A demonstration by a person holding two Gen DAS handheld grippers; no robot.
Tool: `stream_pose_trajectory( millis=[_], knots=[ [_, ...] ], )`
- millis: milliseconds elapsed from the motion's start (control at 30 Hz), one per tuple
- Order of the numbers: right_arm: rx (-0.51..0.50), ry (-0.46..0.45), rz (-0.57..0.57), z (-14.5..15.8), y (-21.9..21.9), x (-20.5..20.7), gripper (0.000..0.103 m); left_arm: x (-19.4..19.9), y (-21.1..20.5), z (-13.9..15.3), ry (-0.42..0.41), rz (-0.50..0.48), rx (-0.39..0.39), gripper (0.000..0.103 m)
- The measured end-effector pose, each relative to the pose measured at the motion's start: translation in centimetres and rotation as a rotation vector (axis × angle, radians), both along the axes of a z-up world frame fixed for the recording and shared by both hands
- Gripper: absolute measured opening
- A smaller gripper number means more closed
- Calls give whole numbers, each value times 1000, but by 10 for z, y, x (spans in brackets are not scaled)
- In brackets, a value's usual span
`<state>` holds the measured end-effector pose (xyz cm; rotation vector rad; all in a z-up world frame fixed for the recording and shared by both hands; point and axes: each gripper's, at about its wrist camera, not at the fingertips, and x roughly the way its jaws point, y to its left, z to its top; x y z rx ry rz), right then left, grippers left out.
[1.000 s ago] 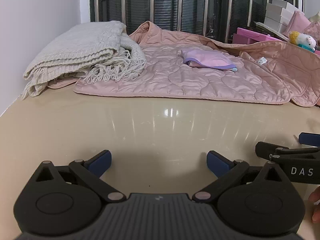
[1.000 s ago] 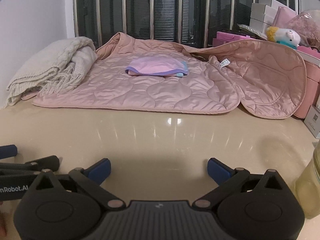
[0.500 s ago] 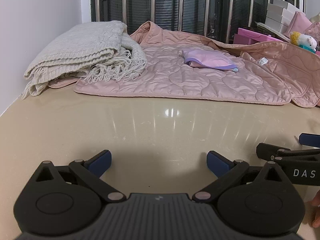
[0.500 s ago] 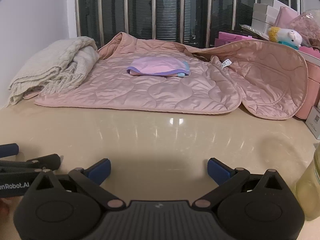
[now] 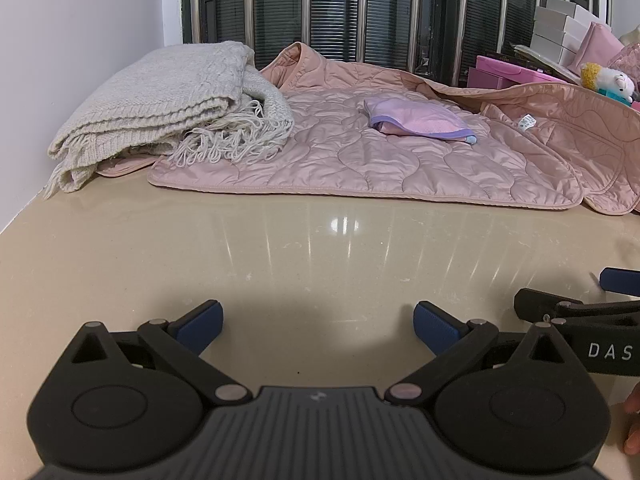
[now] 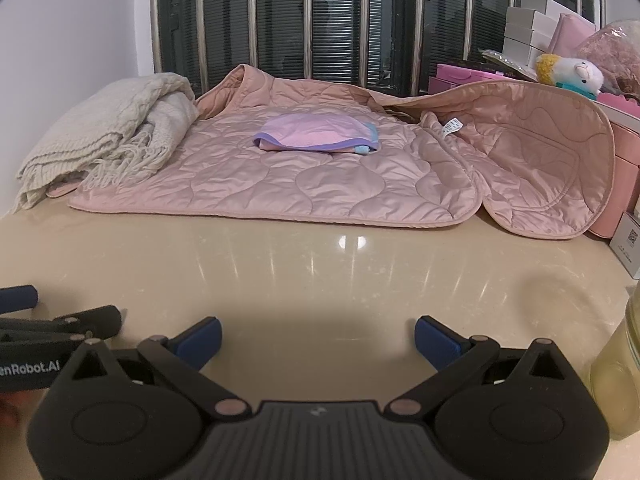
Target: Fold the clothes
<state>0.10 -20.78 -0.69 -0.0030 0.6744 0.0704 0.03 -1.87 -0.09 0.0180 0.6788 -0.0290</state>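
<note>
Far left, against the white wall: a folded cream knitted blanket [image 5: 160, 96], fringe spilling onto the edge of the pink quilted jacket [image 5: 360, 160]. Jacket spread flat across the back of the glossy beige surface [image 5: 280, 248], one panel curled up at the right against pink boxes [image 6: 624, 152]. On the jacket's middle, a small folded lilac garment [image 5: 416, 120] with a purple hem, well apart from both tools. Behind, dark barred windows [image 6: 320, 20].

Near edge, left: left gripper [image 5: 318, 320] low over the bare surface, jaws spread wide, blue pads [image 5: 200, 320] empty, nothing between them. Just beside it on the right: right gripper [image 6: 318, 332], likewise spread wide and empty, over bare surface short of the jacket's hem. Fingertips of a hand [image 5: 632, 436] barely seen at the left view's lower right corner.

Far right: a yellowish glass jar [image 6: 620, 376] at the frame edge, white stacked boxes [image 6: 528, 28] and a plush toy [image 6: 572, 72] above the pink boxes.
</note>
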Motion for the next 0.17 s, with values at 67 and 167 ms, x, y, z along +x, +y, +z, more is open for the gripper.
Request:
stream_pose_trajectory(
  millis=[67,167],
  knots=[
    [0,0,2,0,-1,0,103,0,0,0,0,-1,0,102],
    [1,0,3,0,-2,0,103,0,1,0,0,-1,0,102]
  ],
)
